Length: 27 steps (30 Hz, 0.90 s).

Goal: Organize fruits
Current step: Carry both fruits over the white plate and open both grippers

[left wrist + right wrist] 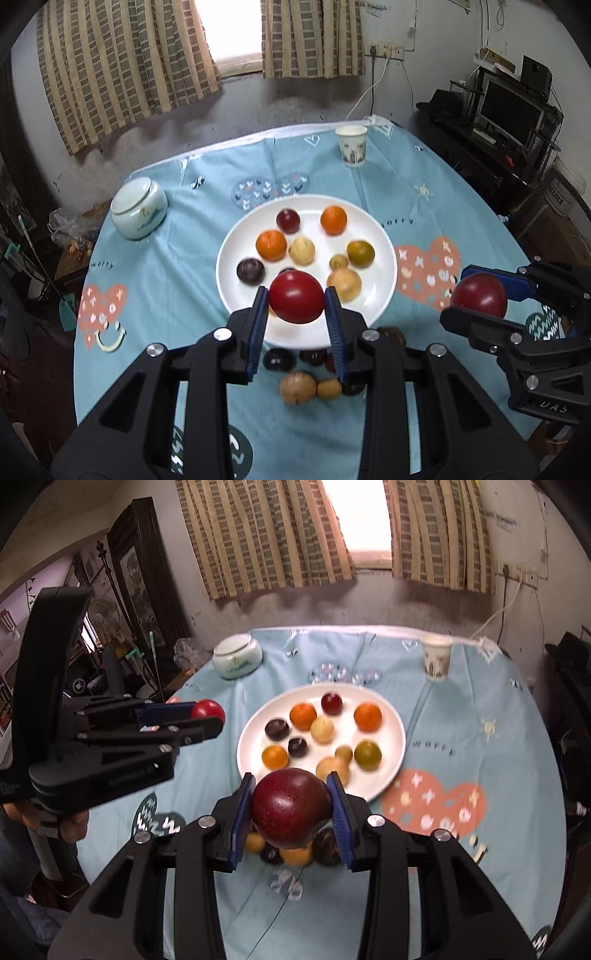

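Note:
My left gripper [297, 301] is shut on a bright red tomato [296, 296] and holds it above the near rim of the white plate [229, 273]. My right gripper [290, 806] is shut on a dark red apple [290, 808], held above the table in front of the plate [391, 775]. The plate holds several small fruits: oranges, dark plums, pale yellow ones. More loose fruits [298, 387] lie on the cloth near the plate's front edge, partly hidden by my fingers. Each gripper shows in the other's view, the right one [480, 295] and the left one [208, 716].
A blue patterned tablecloth [166, 280] covers the round table. A pale ceramic jar [138, 208] stands at the back left and a paper cup [351, 146] at the back right. Shelves with electronics [517, 118] stand right of the table.

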Each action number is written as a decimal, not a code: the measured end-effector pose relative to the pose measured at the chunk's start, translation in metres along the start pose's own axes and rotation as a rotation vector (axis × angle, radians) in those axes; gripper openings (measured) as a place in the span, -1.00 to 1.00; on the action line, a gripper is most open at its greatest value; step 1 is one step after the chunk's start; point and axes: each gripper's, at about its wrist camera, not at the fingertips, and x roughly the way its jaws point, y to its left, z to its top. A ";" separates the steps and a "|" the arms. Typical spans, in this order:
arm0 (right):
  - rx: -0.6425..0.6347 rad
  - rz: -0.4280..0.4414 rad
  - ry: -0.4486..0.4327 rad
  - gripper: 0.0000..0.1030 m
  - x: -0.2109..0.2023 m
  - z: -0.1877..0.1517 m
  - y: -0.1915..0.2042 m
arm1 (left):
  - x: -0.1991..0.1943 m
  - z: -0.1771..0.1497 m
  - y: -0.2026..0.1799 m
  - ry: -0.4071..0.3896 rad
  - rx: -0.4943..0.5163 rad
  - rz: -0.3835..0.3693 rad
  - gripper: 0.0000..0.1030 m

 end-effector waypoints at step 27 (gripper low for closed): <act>0.010 -0.033 0.100 -0.23 0.140 0.060 -0.049 | 0.125 0.034 0.035 0.137 -0.066 0.002 -0.39</act>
